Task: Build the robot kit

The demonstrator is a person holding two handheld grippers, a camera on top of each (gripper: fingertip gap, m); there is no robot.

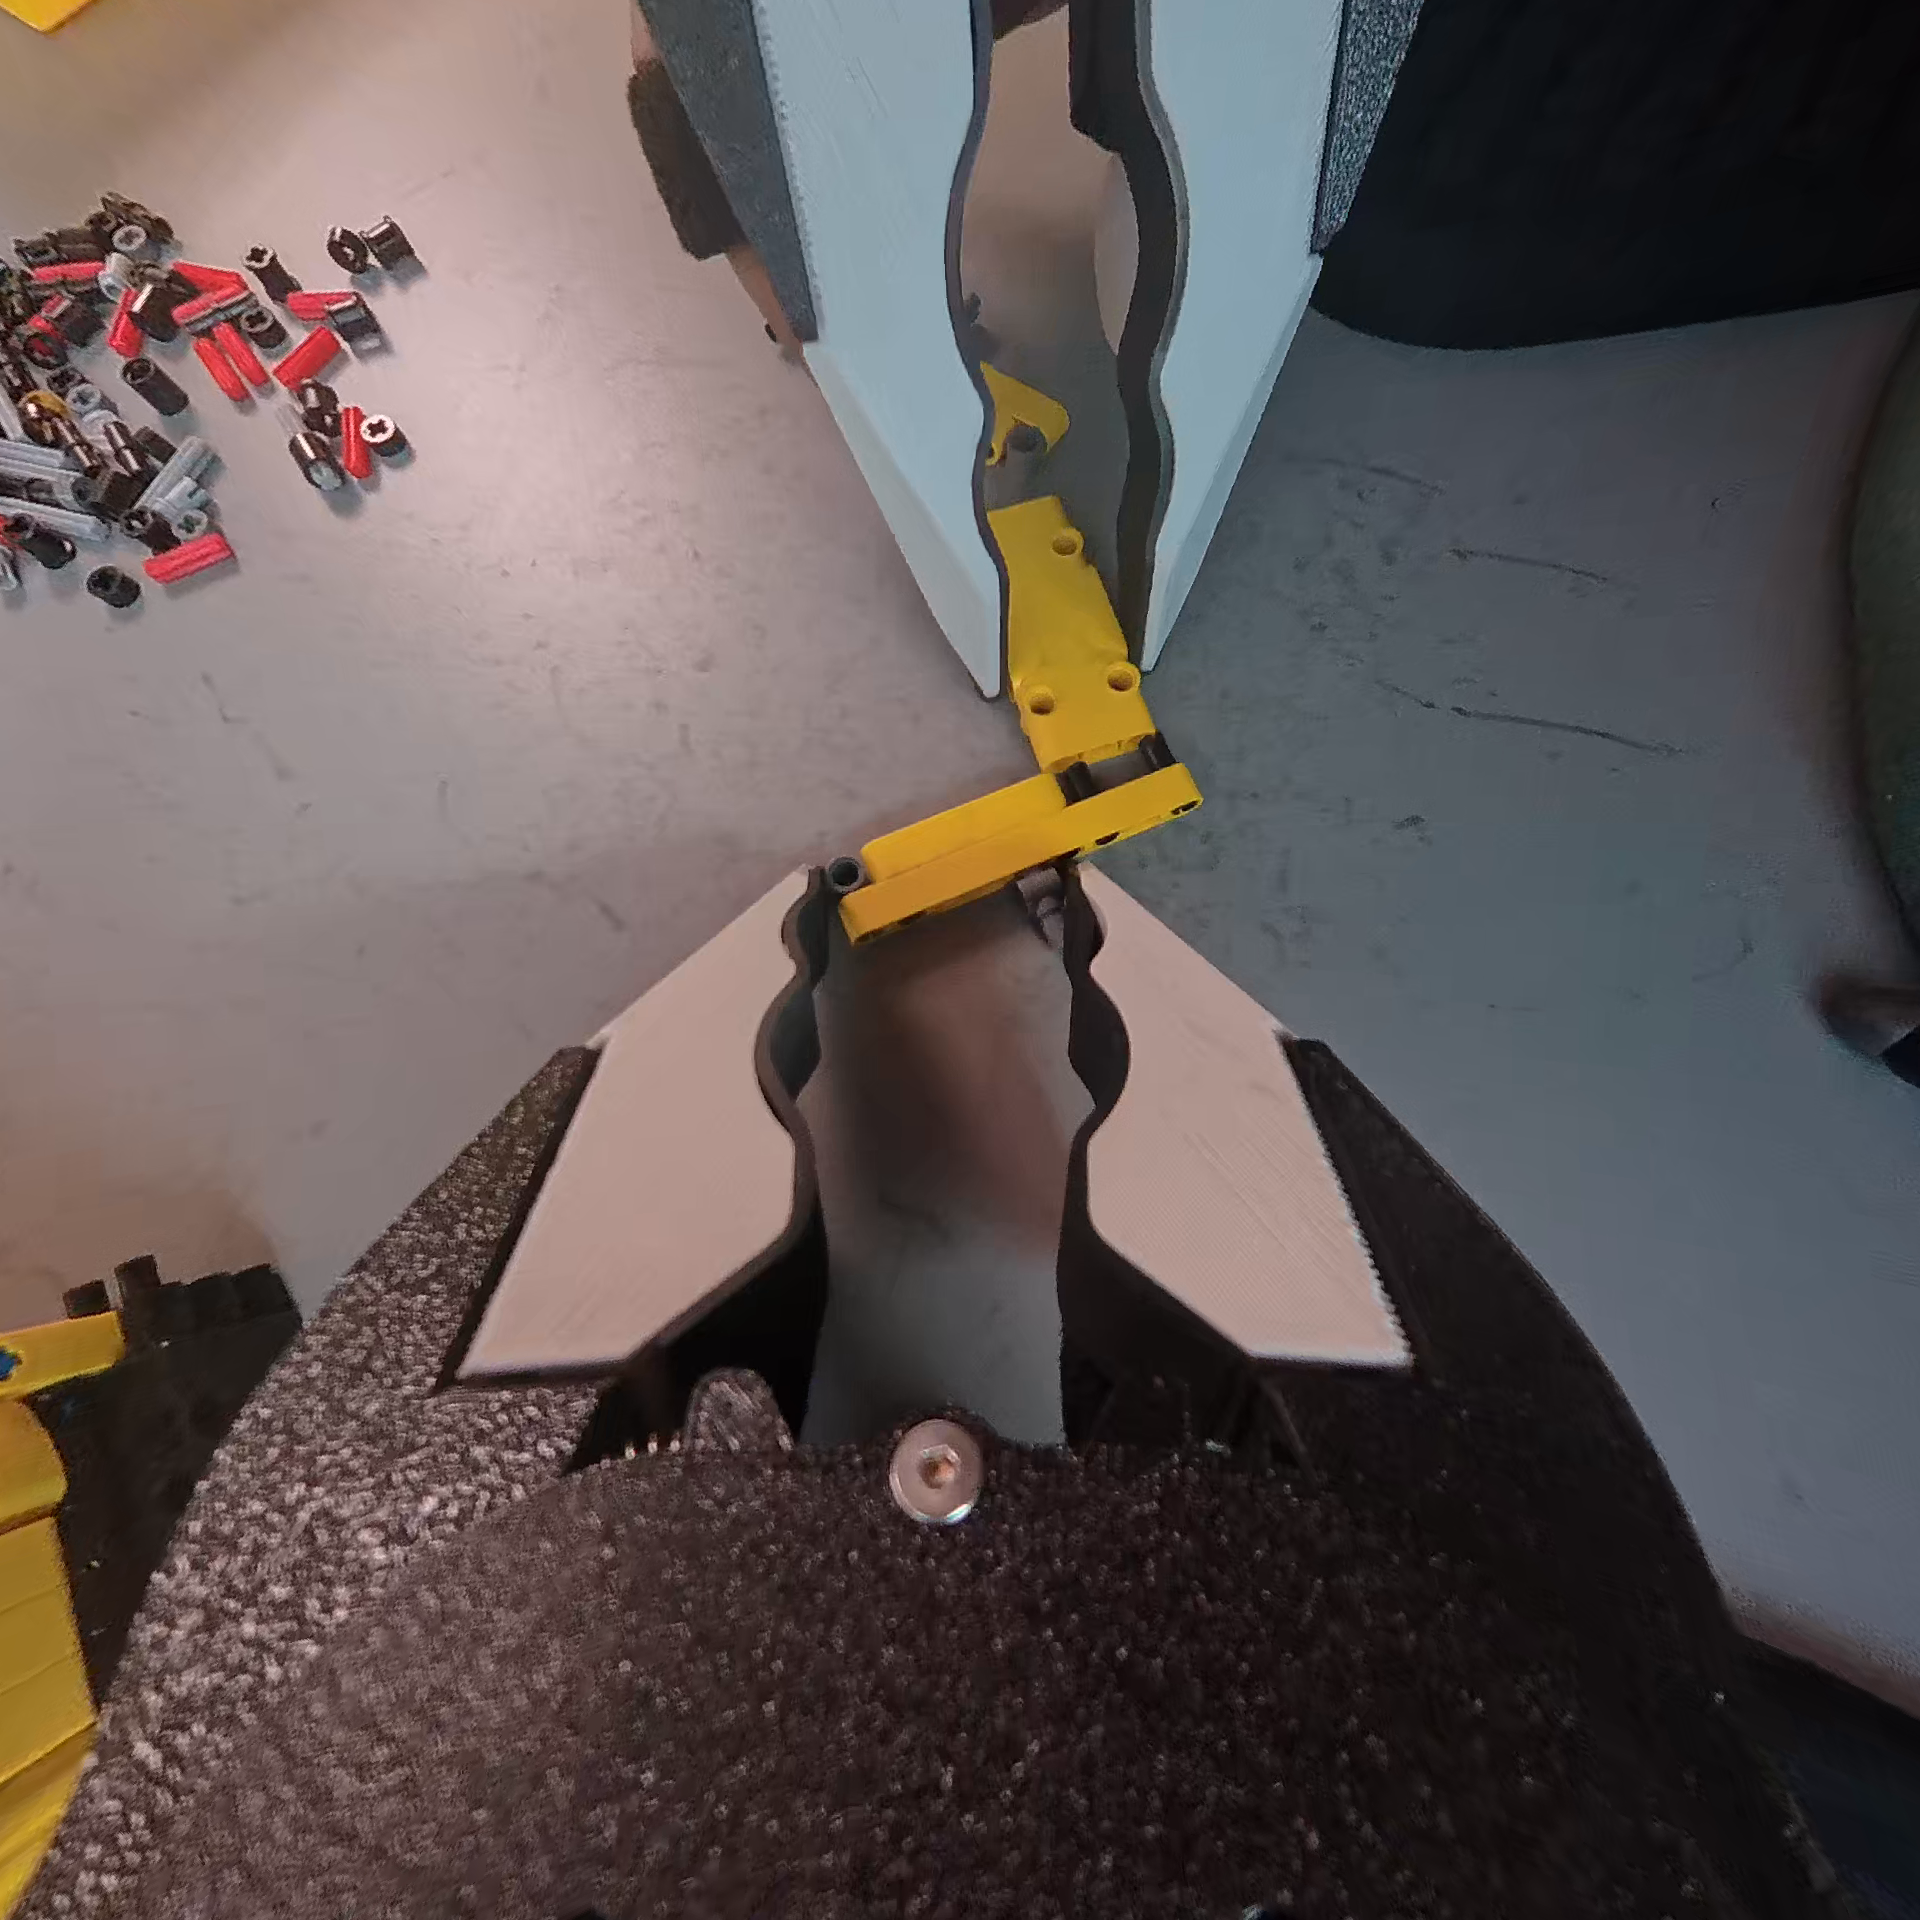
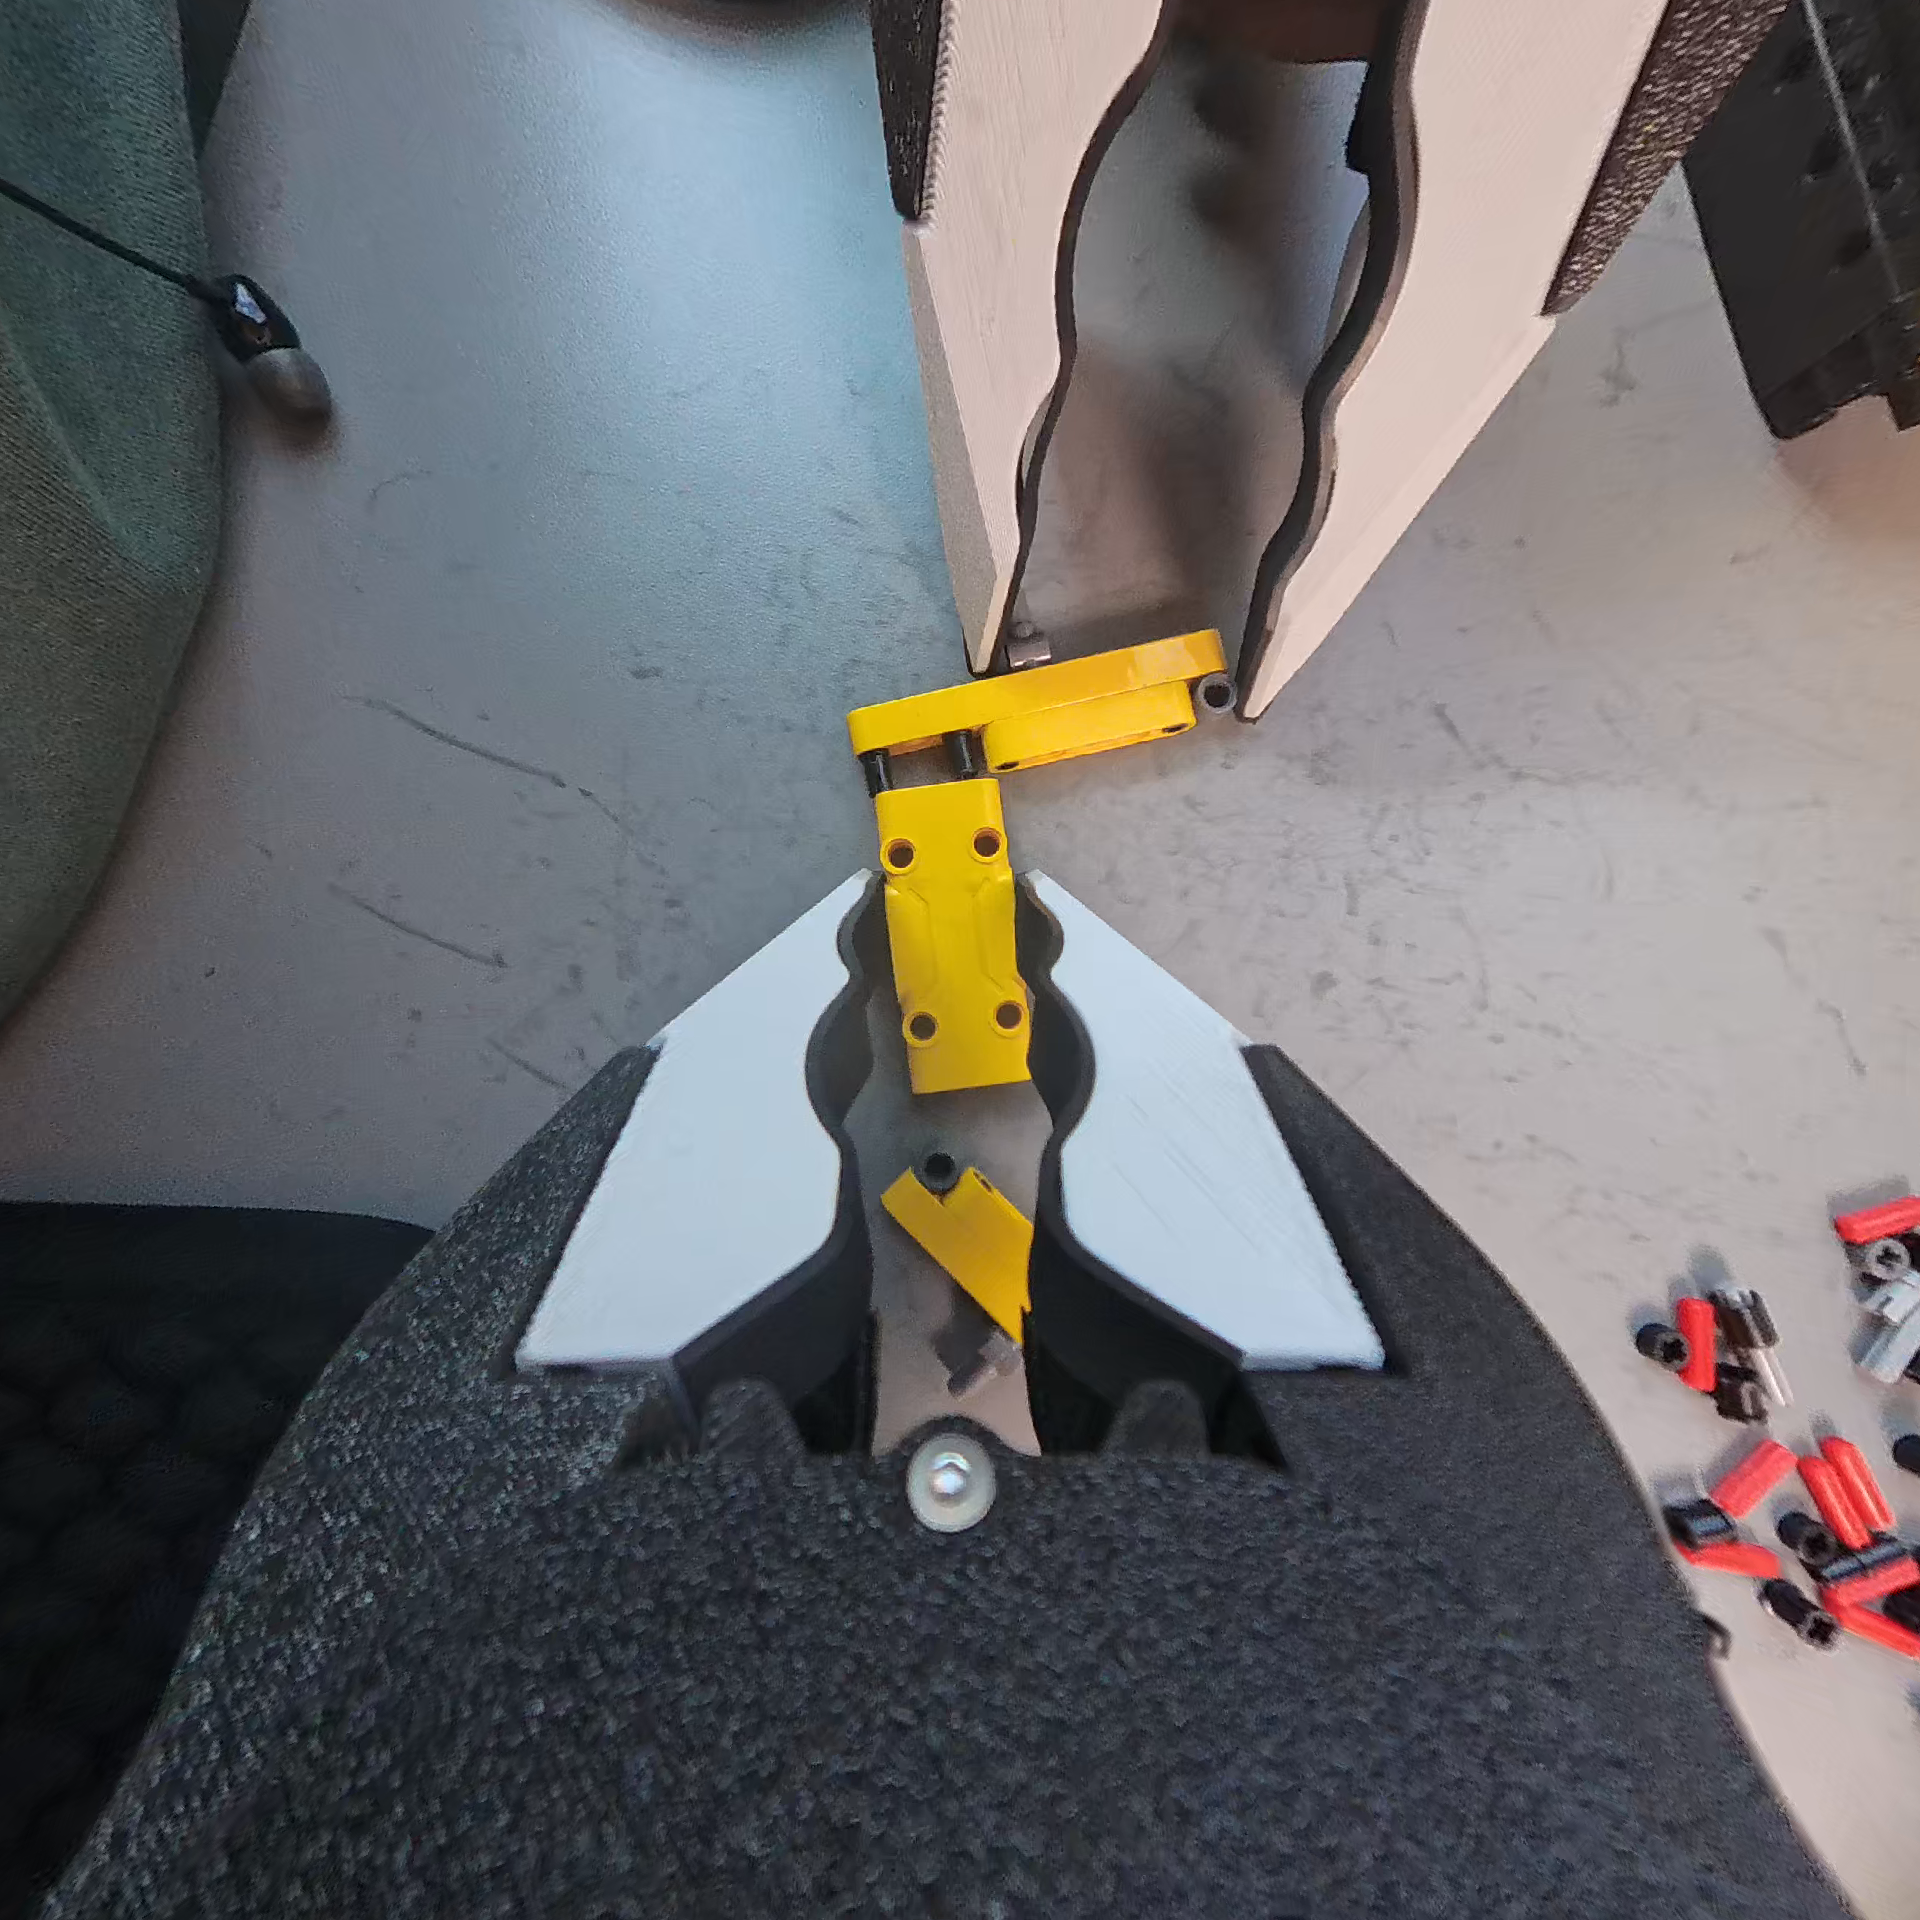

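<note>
My left gripper [image 1: 945,894] is shut lengthwise on a stack of yellow beams [image 1: 997,842], fingertips on its two ends. My right gripper [image 2: 948,894] is shut on a yellow holed panel [image 2: 951,935], held by its sides. The two grippers face each other tip to tip above the grey table [image 2: 520,623]. Two black pins [image 2: 920,764] bridge the panel's end and the beams [image 2: 1049,696], with a small gap between them. The right gripper [image 1: 1070,665] and panel [image 1: 1060,613] show at the top of the left wrist view. The left gripper [image 2: 1117,681] shows at the top of the right wrist view.
A loose yellow piece [image 2: 971,1247] and a small grey part [image 2: 977,1361] lie on the table under the right gripper. A pile of red, black and grey connectors [image 1: 177,384] lies to one side [image 2: 1818,1455]. A yellow and black build [image 1: 62,1455] stands nearby. Green-grey fabric [image 2: 83,520] borders the table. There is about 5 cm between the tips of the two grippers.
</note>
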